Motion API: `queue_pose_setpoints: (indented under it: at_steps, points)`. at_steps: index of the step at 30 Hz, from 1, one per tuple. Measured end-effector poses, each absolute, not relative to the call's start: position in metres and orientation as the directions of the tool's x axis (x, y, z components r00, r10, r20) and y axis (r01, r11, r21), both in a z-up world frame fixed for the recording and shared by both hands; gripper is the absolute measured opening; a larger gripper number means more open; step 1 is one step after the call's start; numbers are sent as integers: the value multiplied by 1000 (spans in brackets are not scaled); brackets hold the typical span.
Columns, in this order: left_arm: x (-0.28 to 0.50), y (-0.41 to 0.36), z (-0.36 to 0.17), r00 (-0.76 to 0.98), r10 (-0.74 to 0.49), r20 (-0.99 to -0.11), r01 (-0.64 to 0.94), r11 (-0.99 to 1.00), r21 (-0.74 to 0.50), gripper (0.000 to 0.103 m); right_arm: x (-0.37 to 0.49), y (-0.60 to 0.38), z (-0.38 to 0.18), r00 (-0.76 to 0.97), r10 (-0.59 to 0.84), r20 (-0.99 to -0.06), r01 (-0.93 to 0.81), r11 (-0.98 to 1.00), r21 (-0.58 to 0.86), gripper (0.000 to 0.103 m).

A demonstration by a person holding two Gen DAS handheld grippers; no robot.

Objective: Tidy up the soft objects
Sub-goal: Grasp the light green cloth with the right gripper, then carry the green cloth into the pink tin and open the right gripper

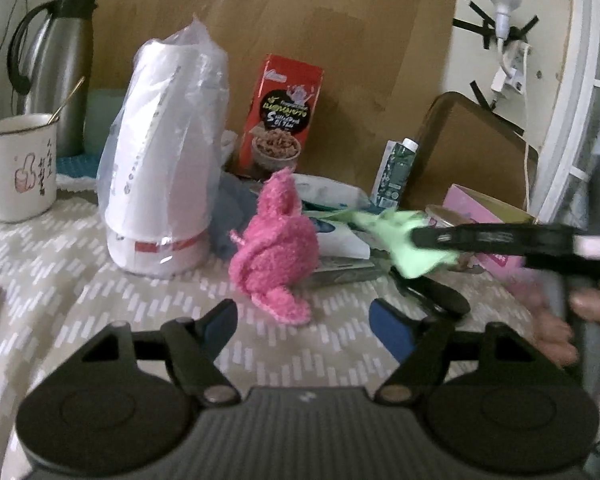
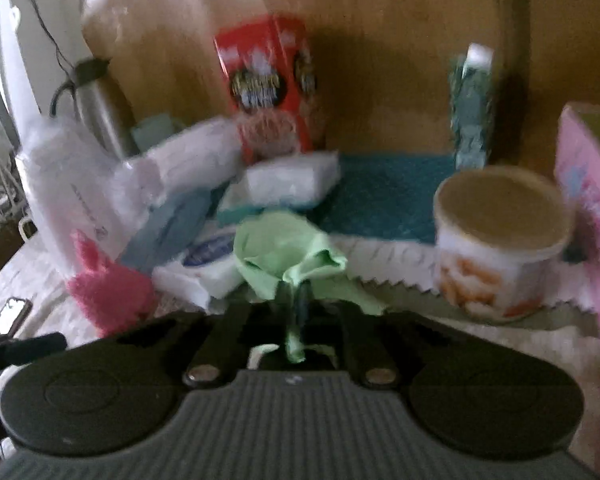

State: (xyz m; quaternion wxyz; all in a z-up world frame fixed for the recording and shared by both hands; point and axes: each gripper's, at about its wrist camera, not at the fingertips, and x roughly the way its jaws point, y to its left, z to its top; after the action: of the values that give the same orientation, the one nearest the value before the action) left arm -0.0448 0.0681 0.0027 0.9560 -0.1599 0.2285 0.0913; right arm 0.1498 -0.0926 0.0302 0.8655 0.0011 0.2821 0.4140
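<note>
A fuzzy pink sock [image 1: 274, 248] stands bunched on the patterned tablecloth [image 1: 60, 288], just ahead of my left gripper [image 1: 304, 328], which is open and empty. My right gripper [image 2: 296, 300] is shut on a light green cloth [image 2: 288, 252] and holds it above the table; it also shows in the left wrist view [image 1: 404, 244], pinched by the right gripper [image 1: 420, 236] coming in from the right. The pink sock also shows in the right wrist view [image 2: 108, 288], at the left.
A bagged white stack of cups [image 1: 160, 160], a red food box [image 1: 280, 116], a steel flask [image 1: 56, 72] and an enamel mug [image 1: 20, 168] stand behind. A round tin [image 2: 500, 240], a pink box [image 2: 588, 216], a green carton [image 2: 472, 108], tissue packs [image 2: 292, 180] and a teal mat [image 2: 384, 196] crowd the right.
</note>
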Motion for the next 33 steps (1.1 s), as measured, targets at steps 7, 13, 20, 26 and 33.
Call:
queue_pose_setpoints:
  at_steps: [7,13,20,26,33]
  points:
    - [-52,83,-1,896,23,-444,-215,897,-386,76,55,-117,40,432,808,-401,-858,505,93,6]
    - [-56,81,1,899,-69,-433,-160,867,-472,76,7,-111,13,320,809,-493,-921,387,39,8]
    - [-38,30,12,859,-129,-496,-65,932,-356,97,1,-107,7,377,770,-515,-902,432,-14,50]
    - [-23,18,0,800,-146,-582,-76,937,-340,50,7,-108,4,361,774,-520,-904,428,9,50]
    - [-15,-6,28,811,-257,-525,50,926,-375,32,-4,-123,9,450,793,-410,-877,480,-35,6]
